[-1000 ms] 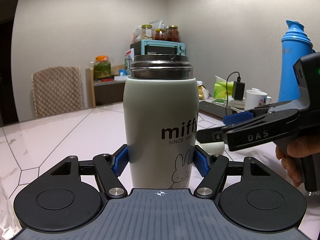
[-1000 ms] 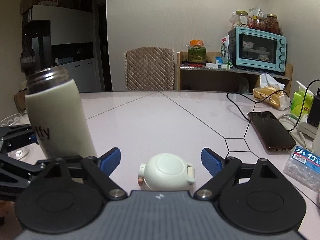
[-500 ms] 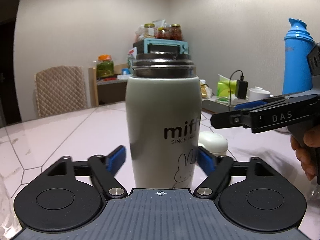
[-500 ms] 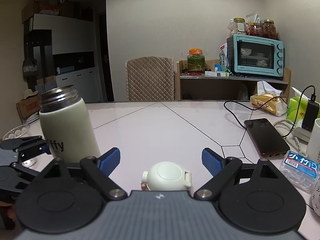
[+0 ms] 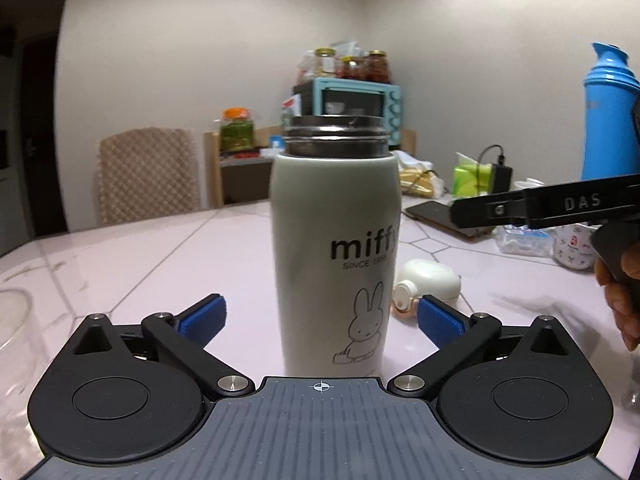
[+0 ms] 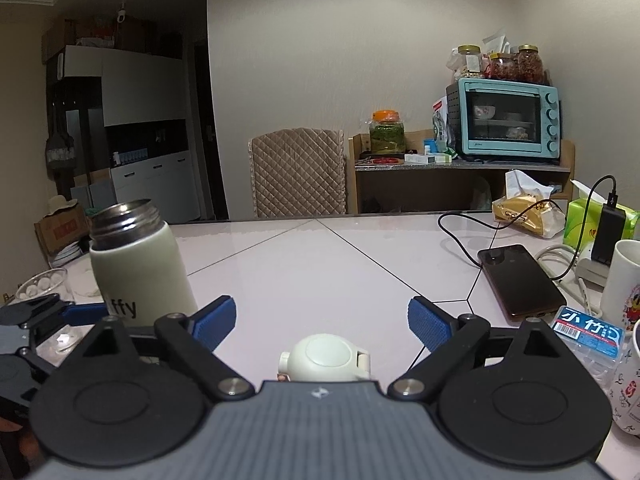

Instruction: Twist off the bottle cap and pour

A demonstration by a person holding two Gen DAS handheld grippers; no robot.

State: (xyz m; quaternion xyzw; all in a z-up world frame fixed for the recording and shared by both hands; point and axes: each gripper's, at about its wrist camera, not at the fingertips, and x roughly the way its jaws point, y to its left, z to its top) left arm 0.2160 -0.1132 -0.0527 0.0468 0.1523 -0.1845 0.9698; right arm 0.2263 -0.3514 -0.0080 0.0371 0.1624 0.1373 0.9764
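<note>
Standing upright on my glossy marble table [image 5: 132, 248], the bottle [image 5: 335, 248] is a smooth cream cylinder, long axis vertical, its bare threaded steel mouth facing the ceiling. My left gripper [image 5: 320, 318] straddles its base, blue ribbed pads [image 5: 202, 316] clear of its sides as the jaws spread. Right of the bottle lies the rounded cream cap [image 6: 325, 362], with my right gripper [image 6: 322, 322] opening around it, pads not touching.
</note>
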